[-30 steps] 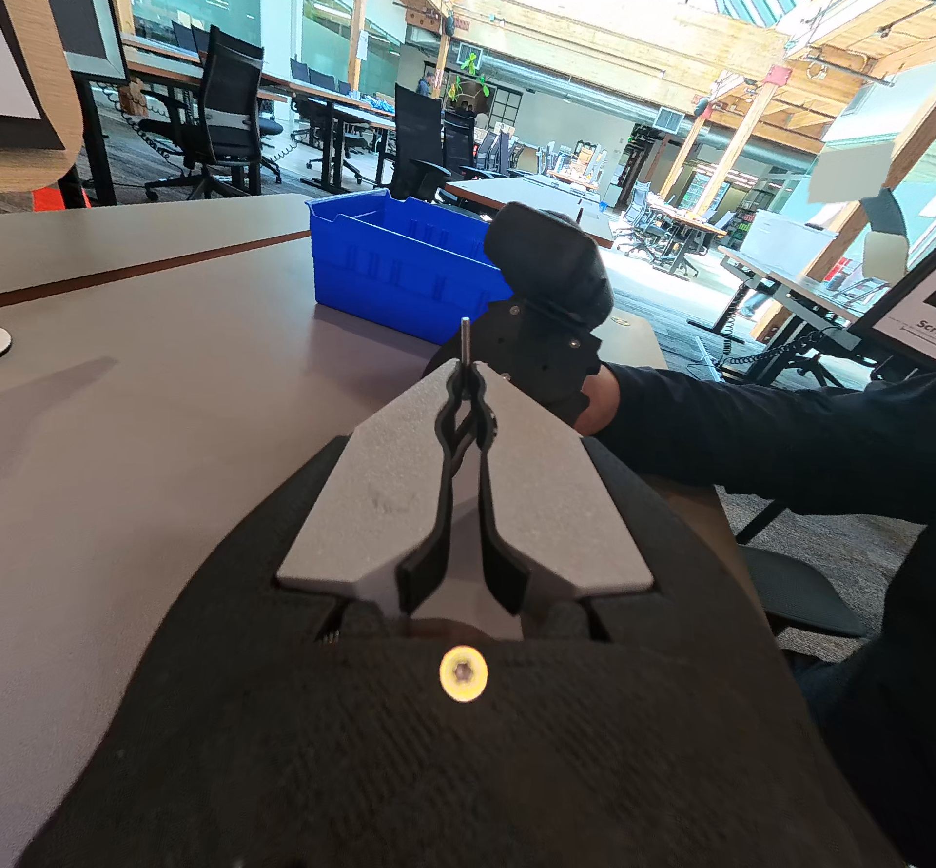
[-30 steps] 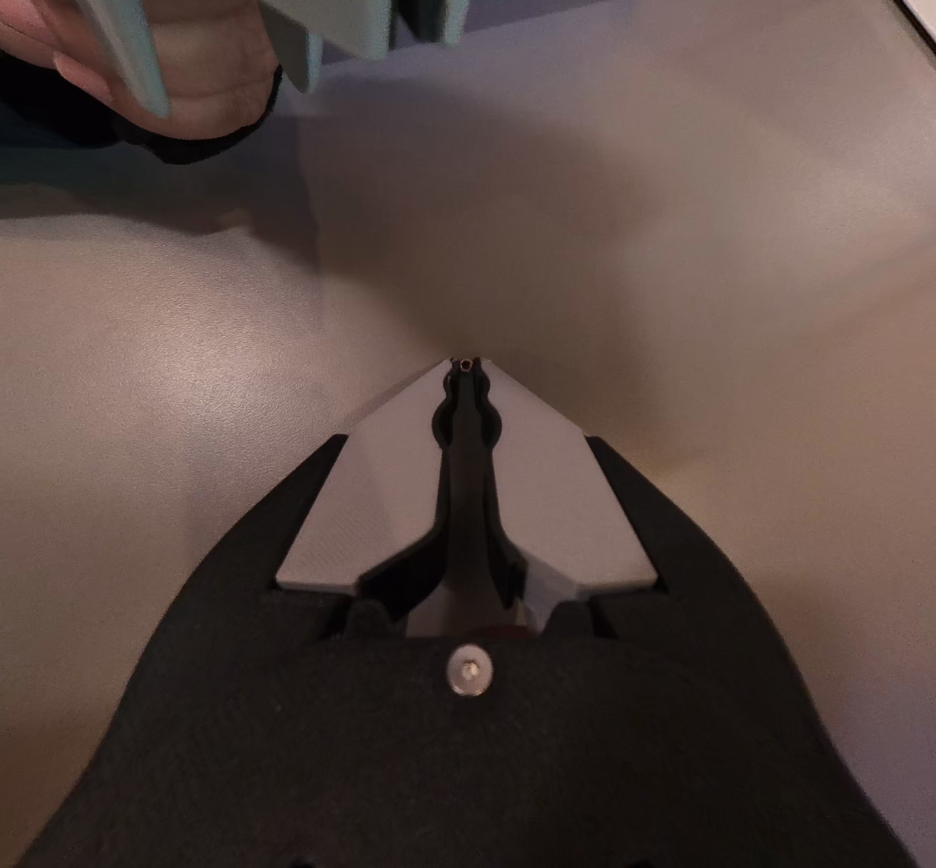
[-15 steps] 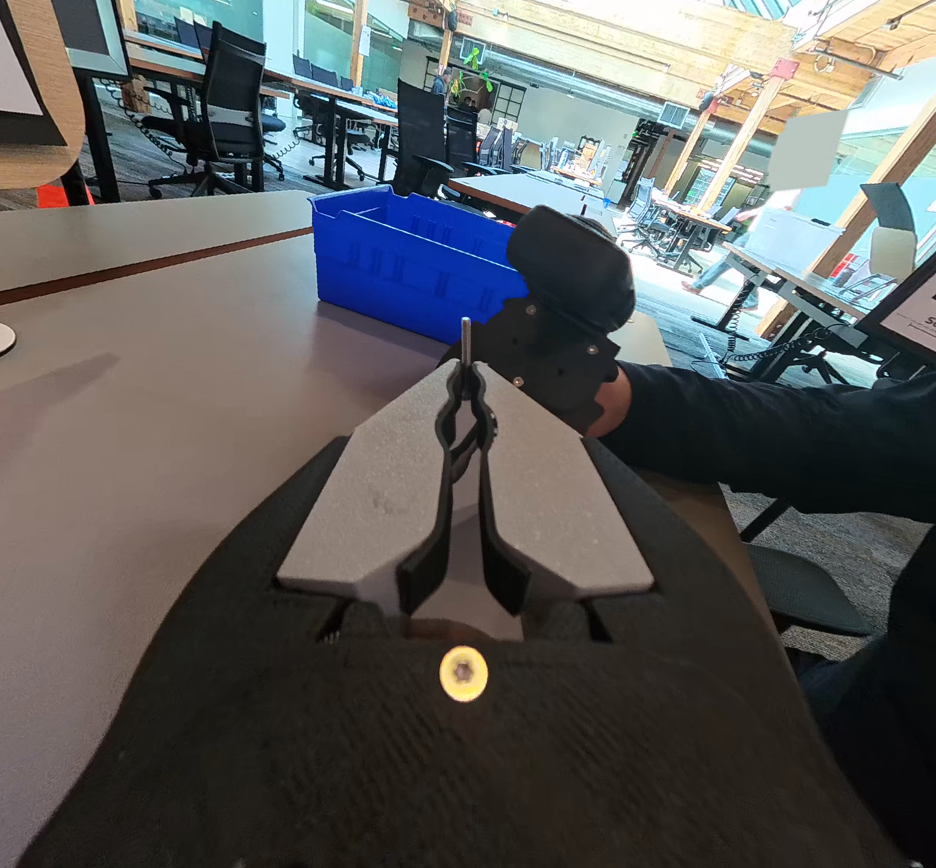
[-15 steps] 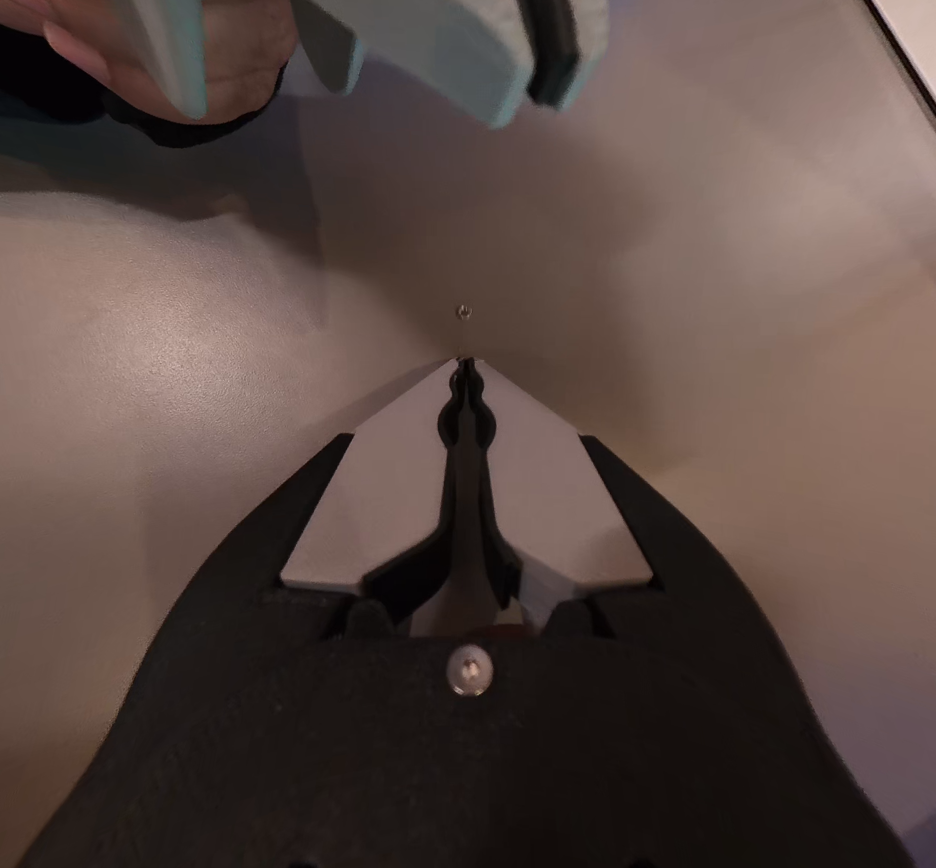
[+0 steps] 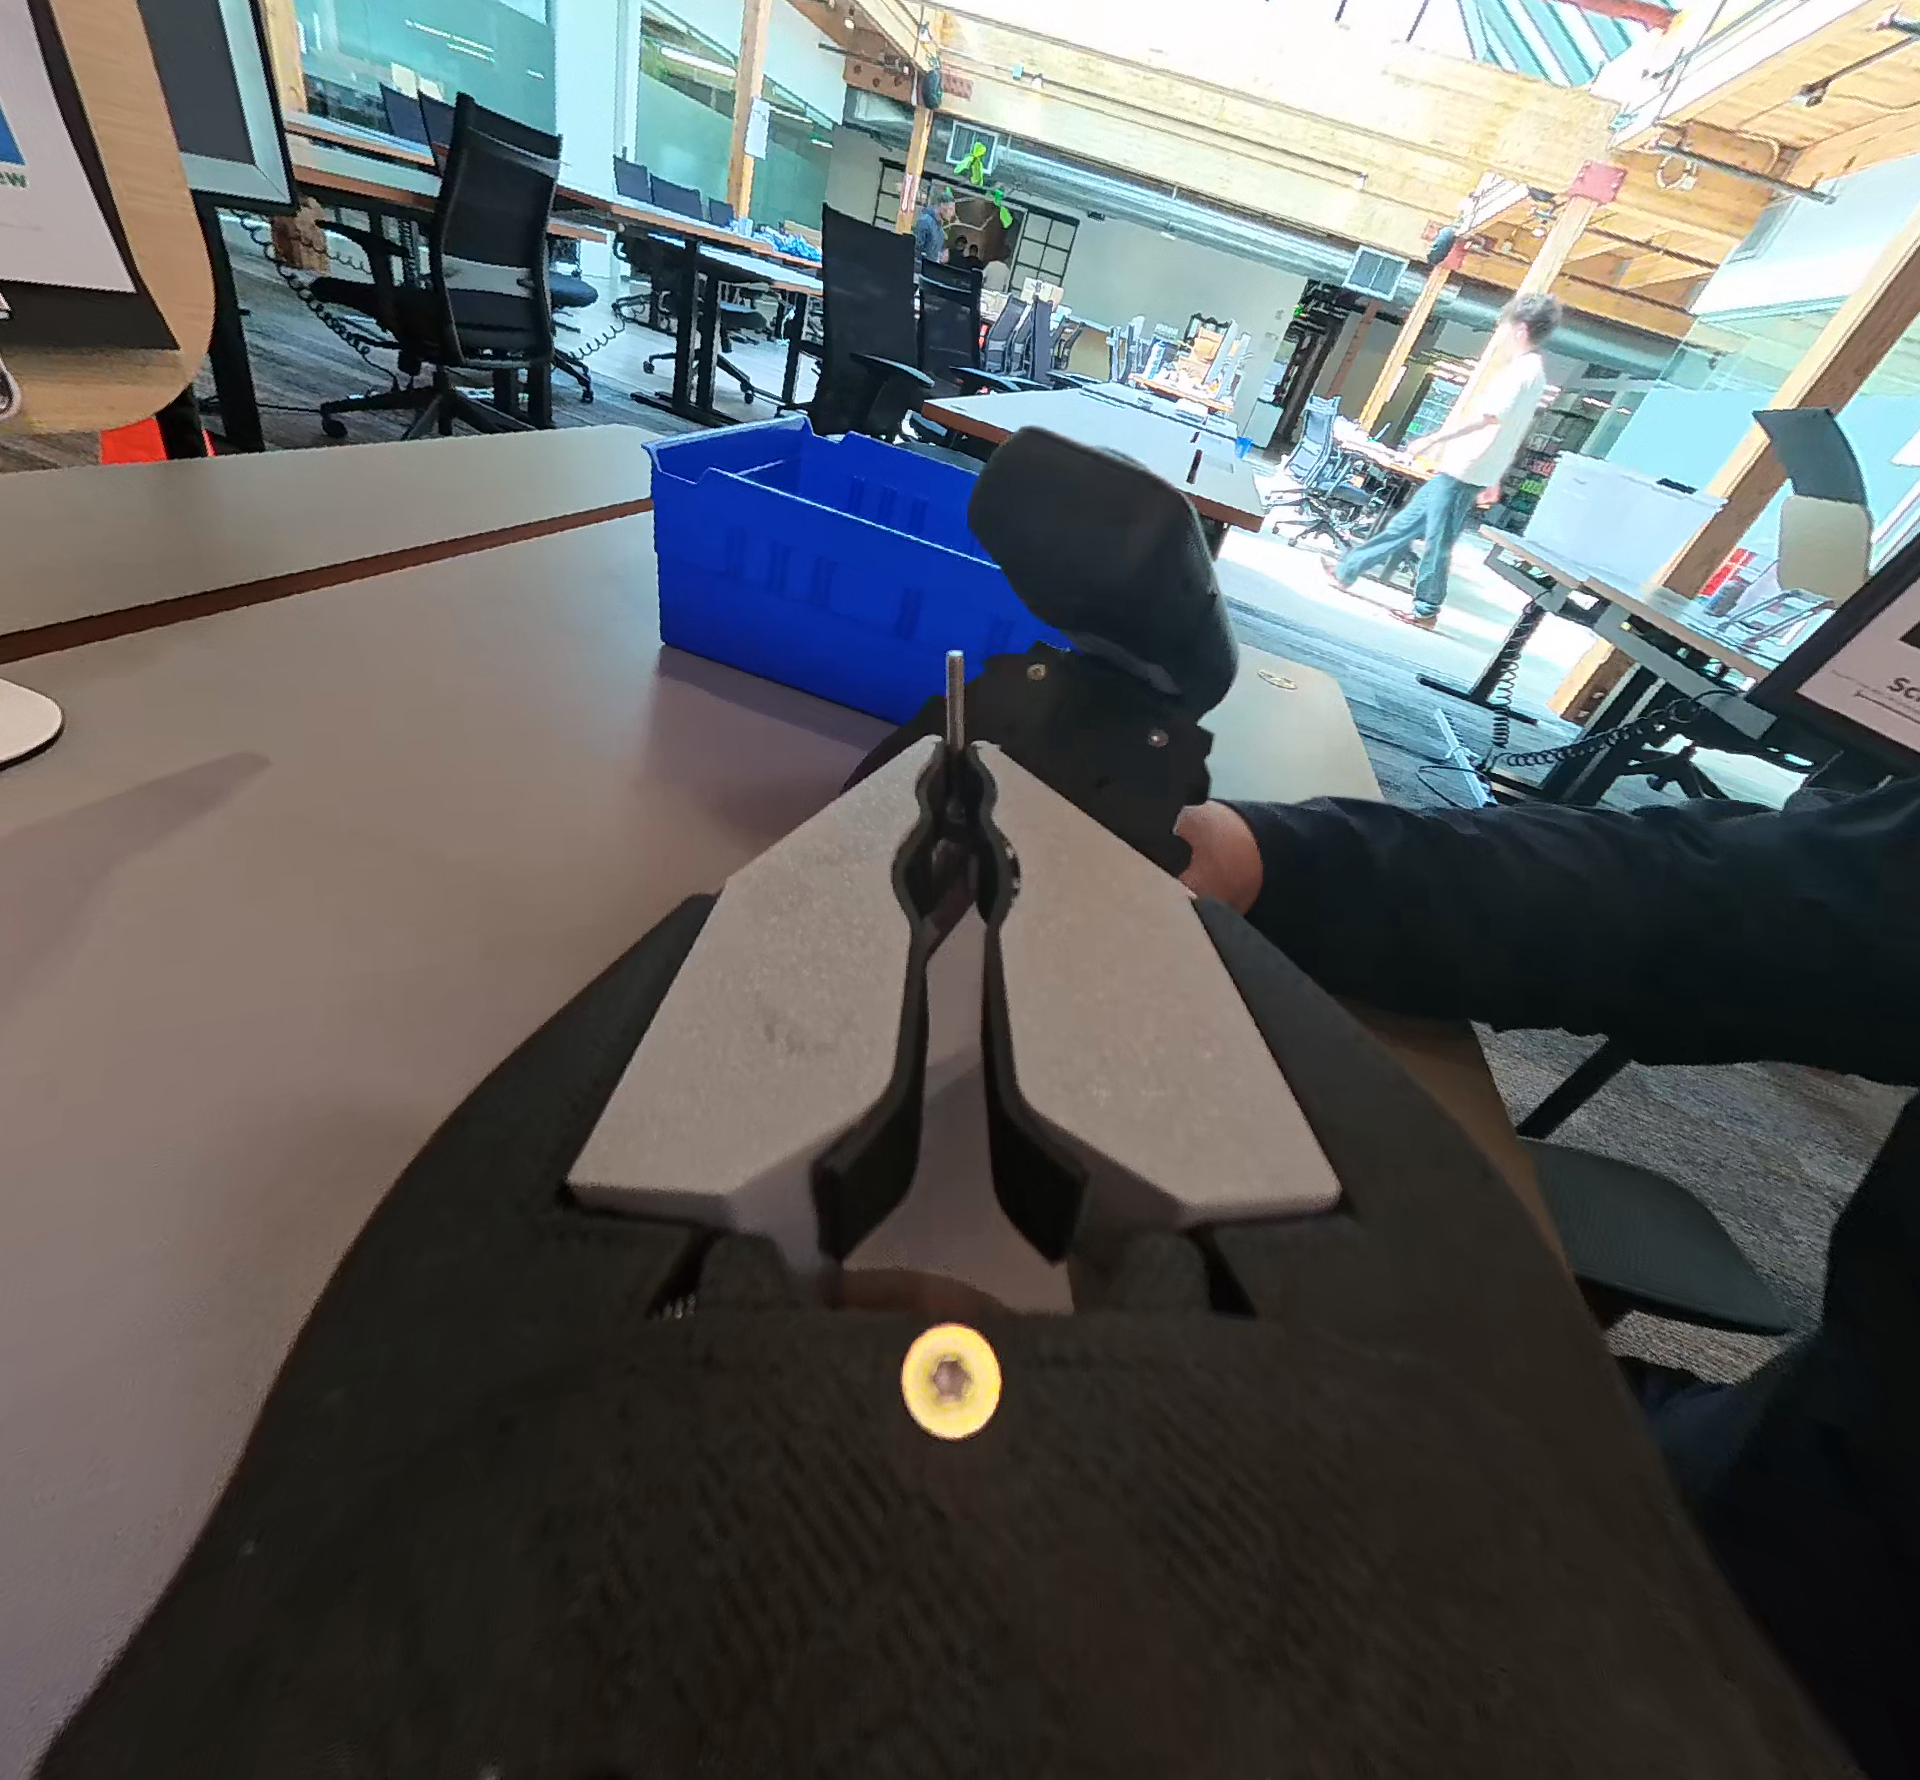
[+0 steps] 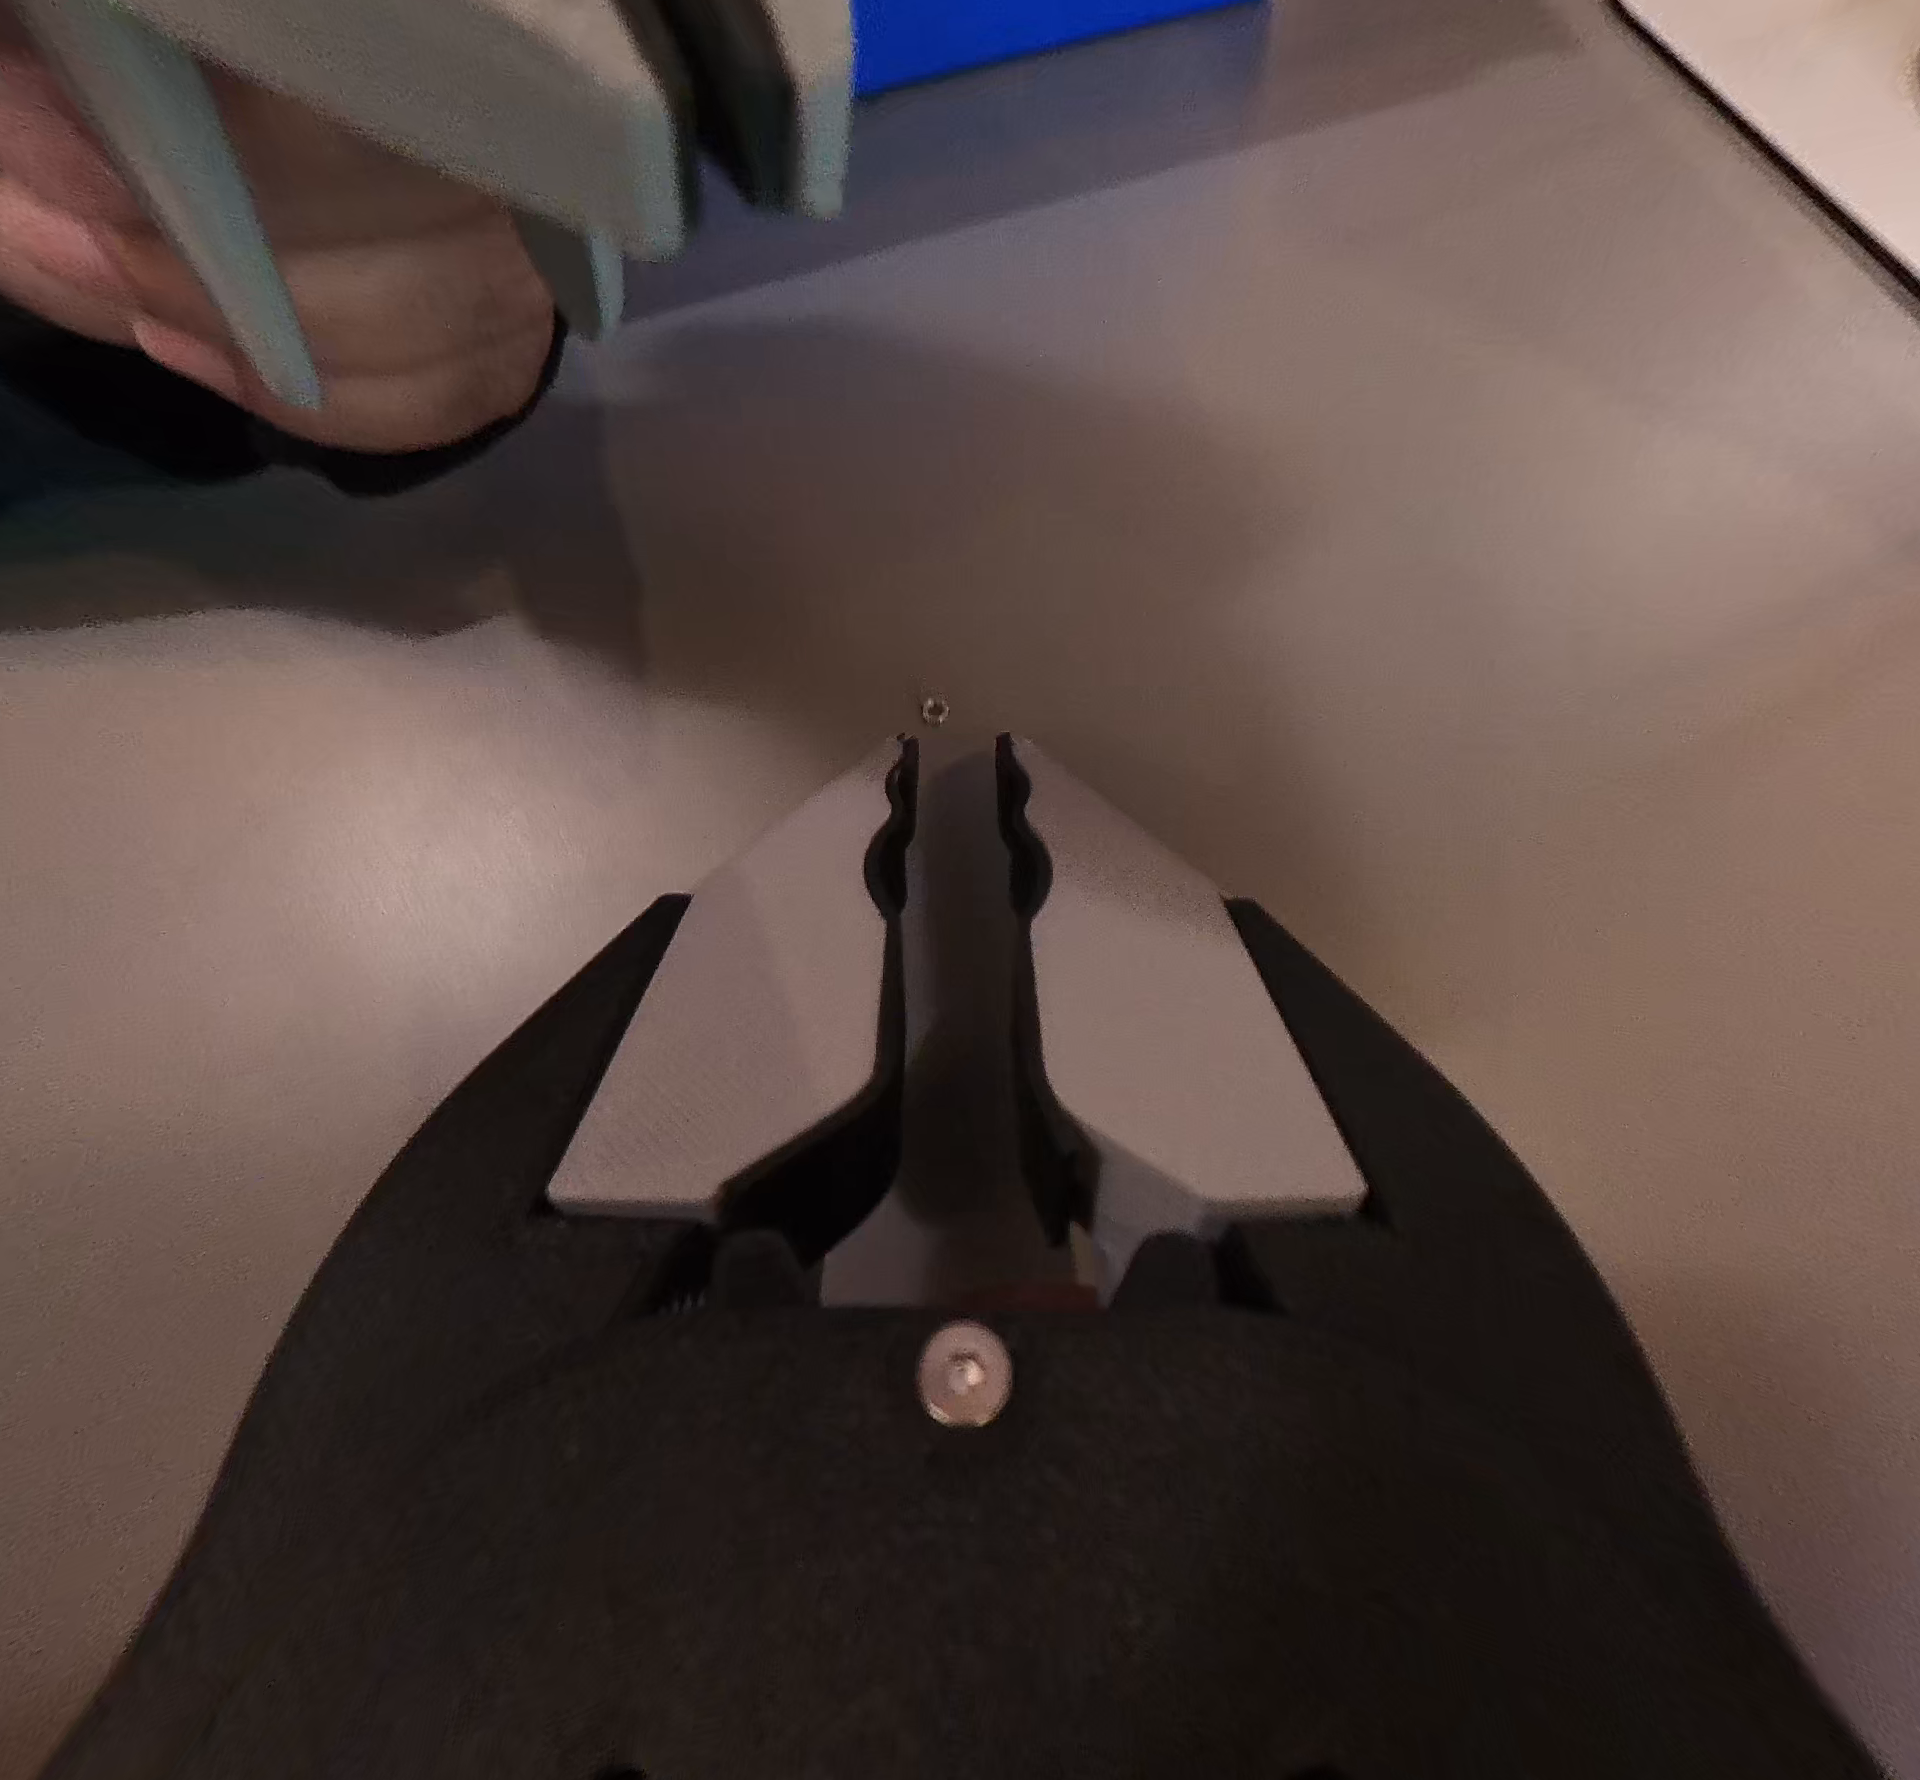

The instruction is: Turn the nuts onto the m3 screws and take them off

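Grey tabletop (image 6: 1351,535) lies under both tools, with a blue bin (image 5: 821,577) beyond the left gripper (image 5: 954,762). Its fingers are pressed together on a thin screw (image 5: 953,700) — the shaft stands upright past their tips. The right gripper (image 6: 954,743) is spread slightly and holds nothing — a tiny nut (image 6: 934,710) lies on the table just ahead of its tips.

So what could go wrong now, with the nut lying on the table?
1. The nut is tiny and lies loose just ahead of the open right claw; a slightly off approach could push it away.
2. The left claw pinches only the lower end of the screw, which might tilt or slip when the nut is threaded on.
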Demonstrator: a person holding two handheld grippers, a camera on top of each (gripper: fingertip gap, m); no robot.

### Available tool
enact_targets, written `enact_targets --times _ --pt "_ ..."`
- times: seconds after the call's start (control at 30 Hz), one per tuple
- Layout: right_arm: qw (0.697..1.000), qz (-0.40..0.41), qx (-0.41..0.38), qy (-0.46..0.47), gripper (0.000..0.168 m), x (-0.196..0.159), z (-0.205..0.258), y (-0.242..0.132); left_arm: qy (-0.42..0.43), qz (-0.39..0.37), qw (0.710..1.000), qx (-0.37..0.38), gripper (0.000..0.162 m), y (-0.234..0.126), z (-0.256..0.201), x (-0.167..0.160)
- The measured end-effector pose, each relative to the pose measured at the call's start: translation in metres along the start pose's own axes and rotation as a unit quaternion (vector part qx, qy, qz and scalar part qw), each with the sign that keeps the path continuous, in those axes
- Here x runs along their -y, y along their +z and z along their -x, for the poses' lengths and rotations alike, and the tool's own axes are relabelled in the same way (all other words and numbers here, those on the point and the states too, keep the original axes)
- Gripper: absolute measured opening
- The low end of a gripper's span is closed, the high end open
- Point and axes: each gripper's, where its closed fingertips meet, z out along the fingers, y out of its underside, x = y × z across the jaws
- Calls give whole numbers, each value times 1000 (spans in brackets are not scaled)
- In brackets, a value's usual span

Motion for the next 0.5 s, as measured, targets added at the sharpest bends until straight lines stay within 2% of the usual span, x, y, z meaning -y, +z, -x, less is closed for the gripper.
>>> enact_targets --times 0.17,0.3,0.5 --pt "1000 -2 14 13 15 6 6 7 2 -2 1000 0 0 0 0 1" --pt "1000 19 -3 0 6 3 3 13 6 -5 1000 2 0 -1 -1 3" --pt "1000 28 0 -6 6 1 2 15 4 -11 1000 1 0 -3 -1 6"
